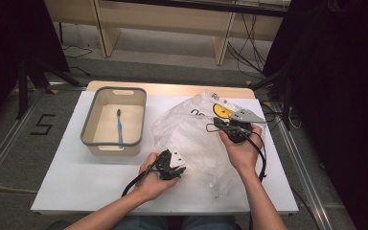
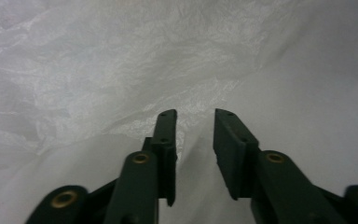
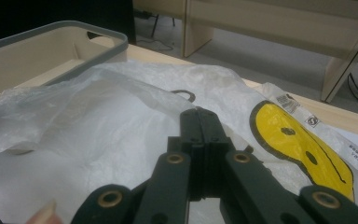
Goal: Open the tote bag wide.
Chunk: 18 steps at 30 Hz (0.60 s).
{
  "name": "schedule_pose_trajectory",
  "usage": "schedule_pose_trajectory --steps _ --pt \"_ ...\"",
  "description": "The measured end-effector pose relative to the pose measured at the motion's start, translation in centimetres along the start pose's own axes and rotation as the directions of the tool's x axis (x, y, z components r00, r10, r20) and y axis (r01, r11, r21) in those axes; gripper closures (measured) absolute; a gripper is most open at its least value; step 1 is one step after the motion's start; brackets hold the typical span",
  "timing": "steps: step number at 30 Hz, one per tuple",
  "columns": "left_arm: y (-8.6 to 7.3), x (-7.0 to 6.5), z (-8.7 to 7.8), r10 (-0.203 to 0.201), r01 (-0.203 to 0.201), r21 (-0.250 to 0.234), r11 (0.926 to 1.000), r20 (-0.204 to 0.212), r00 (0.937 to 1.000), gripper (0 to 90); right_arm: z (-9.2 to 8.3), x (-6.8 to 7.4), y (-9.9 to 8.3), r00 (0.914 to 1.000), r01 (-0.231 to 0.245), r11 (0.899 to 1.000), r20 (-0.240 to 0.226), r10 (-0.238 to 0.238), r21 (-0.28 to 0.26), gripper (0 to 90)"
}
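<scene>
While your right gripper [image 3: 200,122] stays... no: with your right gripper's jaws pressed together on bag [image 1: 196,136] film near smiley print, left gripper [image 2: 195,122] stands part open, bare gap, at bag's near-left edge on table [image 1: 76,177]. Bin [image 1: 113,142] left of bag, brush [image 1: 120,128] inside.

Looking forward and down from above the near edge of the desk [image 1: 76,191], taking in the whole top and the floor beyond. Riding close behind the left gripper's [image 2: 195,122] black jaws, nearly against the crumpled plastic bag [image 2: 121,56]. Set low behind the right gripper [image 3: 199,122] over the same bag (shared by all three), facing the far edge and the tub [image 3: 51,46], also seen from above.
</scene>
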<state>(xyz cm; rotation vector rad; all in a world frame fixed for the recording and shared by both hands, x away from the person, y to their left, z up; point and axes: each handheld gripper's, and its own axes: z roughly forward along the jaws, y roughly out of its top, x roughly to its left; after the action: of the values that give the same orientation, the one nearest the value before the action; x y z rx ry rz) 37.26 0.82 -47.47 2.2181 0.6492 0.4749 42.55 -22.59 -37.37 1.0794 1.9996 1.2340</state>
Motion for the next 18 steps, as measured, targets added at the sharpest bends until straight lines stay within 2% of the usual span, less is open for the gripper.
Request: schedule_pose_trajectory --steps 2,3,5,7,14,18 --pt "0.1 0.0 -0.5 -0.002 0.002 -0.016 0.9999 -0.013 0.9999 56.7 0.0 0.0 0.0 1.0000 0.000 1.000 0.003 0.000 0.002 90.0" --pt "0.2 0.1 -0.8 0.000 0.000 -0.015 0.9999 -0.006 1.0000 53.0 0.0 0.0 0.0 1.0000 -0.002 1.000 0.003 0.002 0.000 90.0" --pt "0.2 0.1 -1.2 -0.024 0.024 -0.019 0.9995 -0.006 0.9997 46.3 -0.1 -0.1 -0.1 1.0000 -0.002 1.000 0.002 0.002 -0.001 90.0" --pt "0.1 0.2 -1.6 -0.020 0.020 -0.012 0.9997 -0.007 0.9998 41.4 -0.1 0.0 -0.1 1.0000 -0.002 1.000 0.001 0.002 -0.002 90.0" --pt "-0.6 0.0 -2.7 -0.023 0.023 -0.018 0.9996 0.011 0.9997 33.8 -0.1 0.0 -0.1 1.0000 -0.004 1.000 0.002 0.004 -0.003 90.0" --pt "-1.0 0.2 -3.3 -0.043 0.043 -0.032 0.9985 0.016 0.9990 32.0 -0.1 0.0 -0.1 1.0000 -0.009 1.000 0.001 0.009 0.000 90.0"
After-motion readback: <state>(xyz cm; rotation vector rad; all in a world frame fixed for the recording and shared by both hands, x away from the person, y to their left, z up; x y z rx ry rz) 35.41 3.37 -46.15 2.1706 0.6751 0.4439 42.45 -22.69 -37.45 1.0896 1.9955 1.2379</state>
